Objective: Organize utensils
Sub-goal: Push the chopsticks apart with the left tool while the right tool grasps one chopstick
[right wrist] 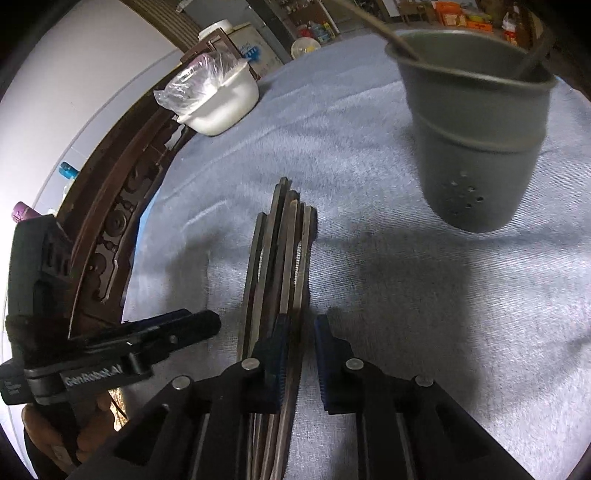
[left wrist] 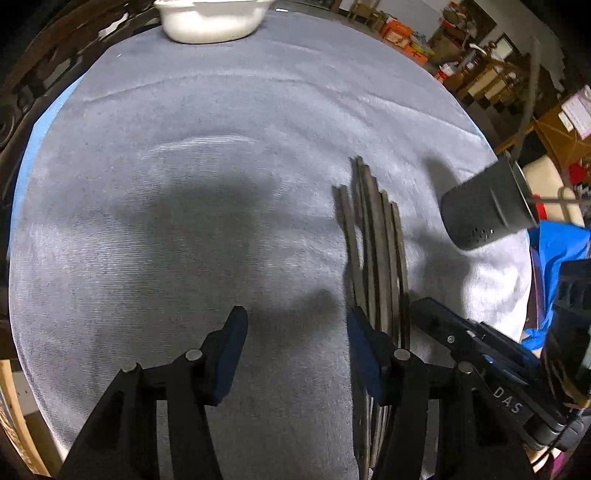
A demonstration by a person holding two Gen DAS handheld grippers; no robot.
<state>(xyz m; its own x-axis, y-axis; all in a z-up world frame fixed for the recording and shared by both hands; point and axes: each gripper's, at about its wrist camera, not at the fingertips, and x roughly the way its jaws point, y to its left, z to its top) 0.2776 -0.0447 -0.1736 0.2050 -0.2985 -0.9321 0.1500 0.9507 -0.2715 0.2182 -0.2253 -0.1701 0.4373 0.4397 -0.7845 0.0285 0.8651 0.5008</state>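
Several dark chopsticks [left wrist: 373,240] lie side by side on the grey cloth; they also show in the right wrist view [right wrist: 284,254]. A grey holder cup [right wrist: 476,136] with drain holes stands beyond them at the right, with a thin utensil leaning in it; it shows in the left wrist view [left wrist: 487,210] too. My left gripper [left wrist: 295,332] is open and empty, its right finger beside the chopsticks. My right gripper [right wrist: 301,339] is open a little over the chopsticks' near ends, with one stick between the pads.
A white bowl [left wrist: 210,22] stands at the table's far edge, with a plastic bag in it [right wrist: 218,99]. A carved wooden chair back [right wrist: 122,206] borders the left side. The grey cloth [left wrist: 184,221] covers the round table. Cluttered shelves lie beyond.
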